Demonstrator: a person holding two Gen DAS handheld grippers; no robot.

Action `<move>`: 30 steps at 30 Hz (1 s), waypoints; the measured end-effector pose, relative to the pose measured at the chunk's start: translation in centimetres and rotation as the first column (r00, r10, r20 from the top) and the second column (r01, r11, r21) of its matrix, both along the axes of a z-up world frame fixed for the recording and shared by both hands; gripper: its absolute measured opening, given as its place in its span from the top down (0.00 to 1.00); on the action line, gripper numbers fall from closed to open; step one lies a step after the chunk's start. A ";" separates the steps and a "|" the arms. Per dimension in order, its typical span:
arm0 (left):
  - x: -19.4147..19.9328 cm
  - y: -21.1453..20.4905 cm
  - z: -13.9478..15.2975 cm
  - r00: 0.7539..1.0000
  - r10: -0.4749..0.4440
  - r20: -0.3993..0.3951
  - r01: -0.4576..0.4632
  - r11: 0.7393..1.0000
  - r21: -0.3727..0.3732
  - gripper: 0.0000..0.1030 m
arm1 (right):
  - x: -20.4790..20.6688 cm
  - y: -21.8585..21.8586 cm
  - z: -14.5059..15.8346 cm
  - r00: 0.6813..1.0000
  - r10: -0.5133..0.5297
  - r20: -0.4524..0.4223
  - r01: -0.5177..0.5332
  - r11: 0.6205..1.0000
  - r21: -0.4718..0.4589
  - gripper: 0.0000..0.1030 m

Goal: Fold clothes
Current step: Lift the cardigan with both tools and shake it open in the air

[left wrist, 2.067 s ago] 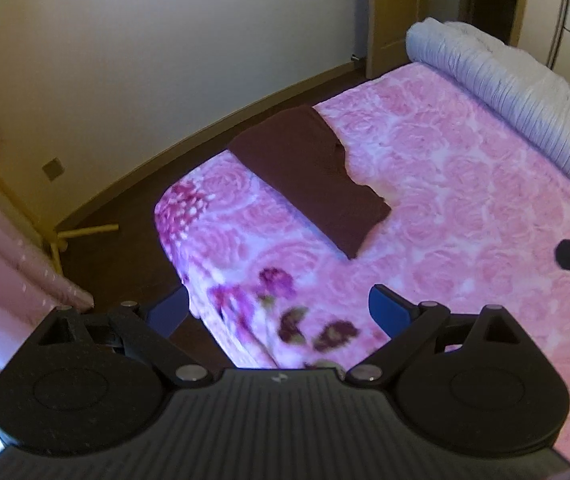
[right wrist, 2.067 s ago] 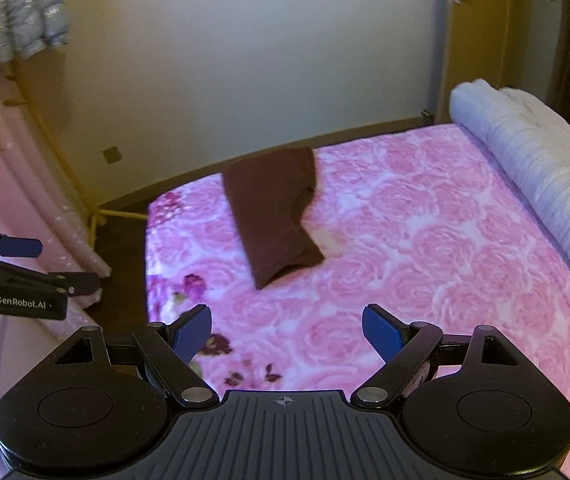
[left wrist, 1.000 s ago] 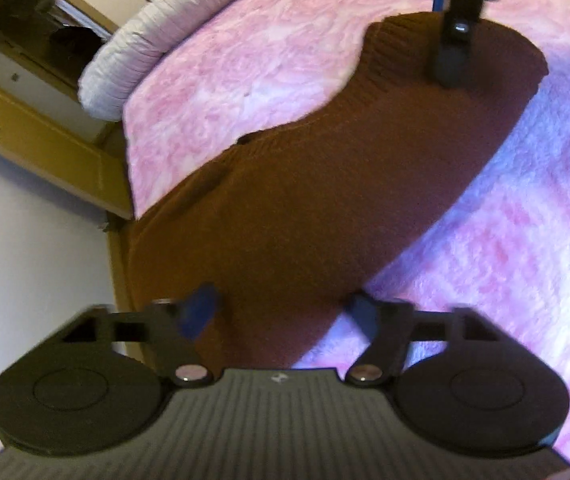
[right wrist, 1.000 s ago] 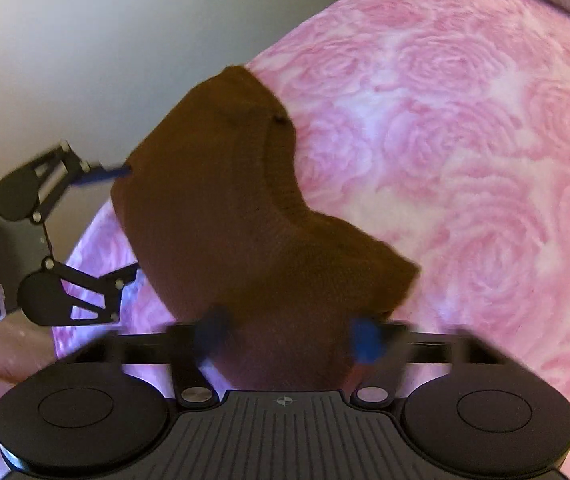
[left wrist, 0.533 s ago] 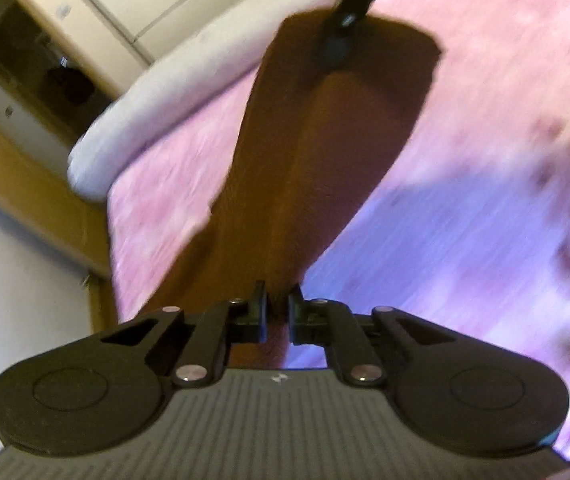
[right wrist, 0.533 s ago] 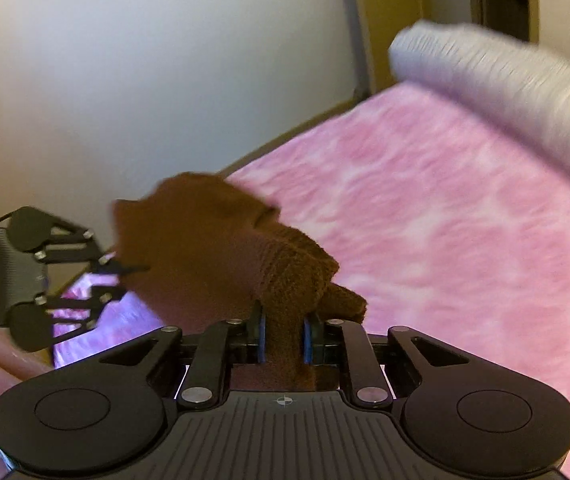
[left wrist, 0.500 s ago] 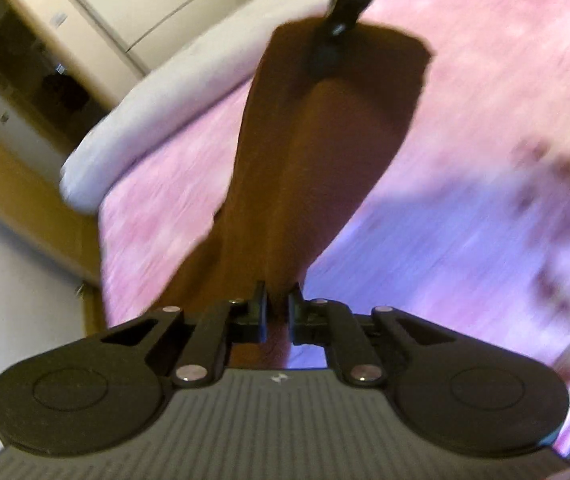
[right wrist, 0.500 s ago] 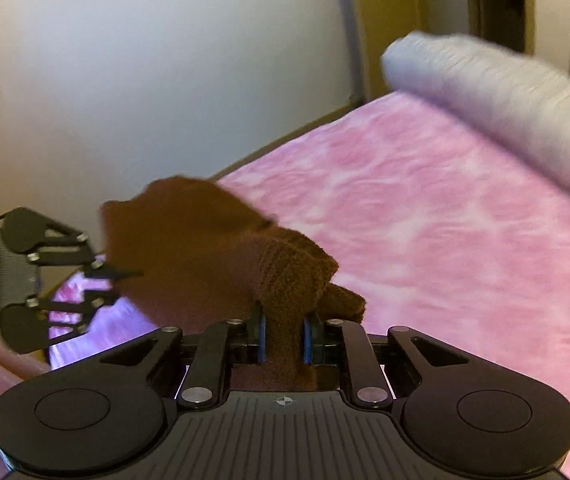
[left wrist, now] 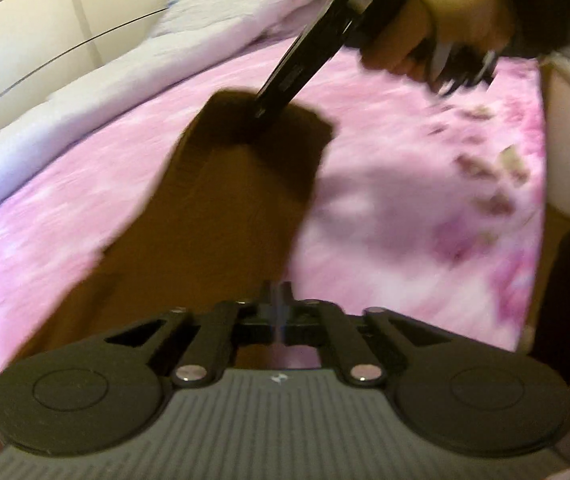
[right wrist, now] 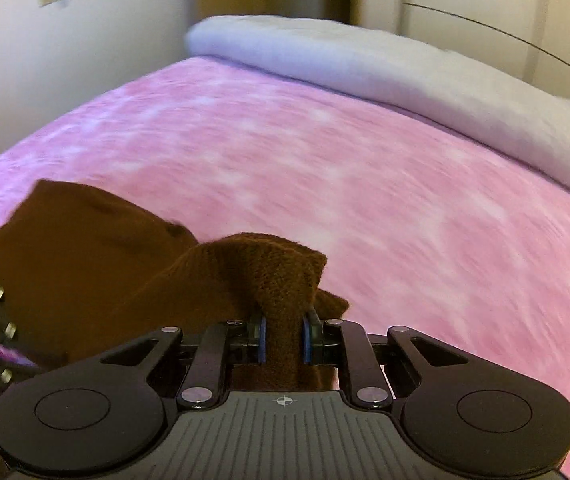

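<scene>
The left tongs [left wrist: 278,312] sit at the bottom of the view with their jaws pressed together on the near edge of a brown knitted garment [left wrist: 221,208]. The garment stretches away from them over the pink flowered bed cover [left wrist: 385,208] toward the right tongs [left wrist: 261,110], which pinch its far end; their black body slants up to a hand [left wrist: 437,24] in the top right corner. Under the far end the cloth casts a dark shadow. A rolled pale quilt [left wrist: 133,68] lies along the bed's far edge, with cream cupboard doors [left wrist: 25,20] behind it. Much of the view is blurred.
</scene>
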State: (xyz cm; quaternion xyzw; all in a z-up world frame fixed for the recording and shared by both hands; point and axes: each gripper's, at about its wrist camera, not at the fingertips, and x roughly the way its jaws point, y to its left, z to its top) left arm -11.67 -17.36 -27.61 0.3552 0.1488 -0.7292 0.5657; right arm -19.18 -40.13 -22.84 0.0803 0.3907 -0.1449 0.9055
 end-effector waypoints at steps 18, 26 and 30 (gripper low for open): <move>9.3 4.4 1.4 0.950 0.312 0.017 -0.307 0.943 -0.132 0.49 | -5.1 -0.1 -4.2 0.985 0.003 0.173 0.019 0.992 -0.125 0.87; 24.2 8.3 0.5 0.759 0.650 -0.033 -0.650 0.760 0.004 0.31 | -5.0 2.4 -4.2 0.986 -0.048 0.158 0.074 0.984 -0.165 0.89; 28.1 6.6 -2.0 0.751 0.648 -0.125 -0.632 0.761 0.149 0.34 | -5.4 3.4 -3.9 0.984 -0.103 0.145 0.124 0.981 -0.147 0.89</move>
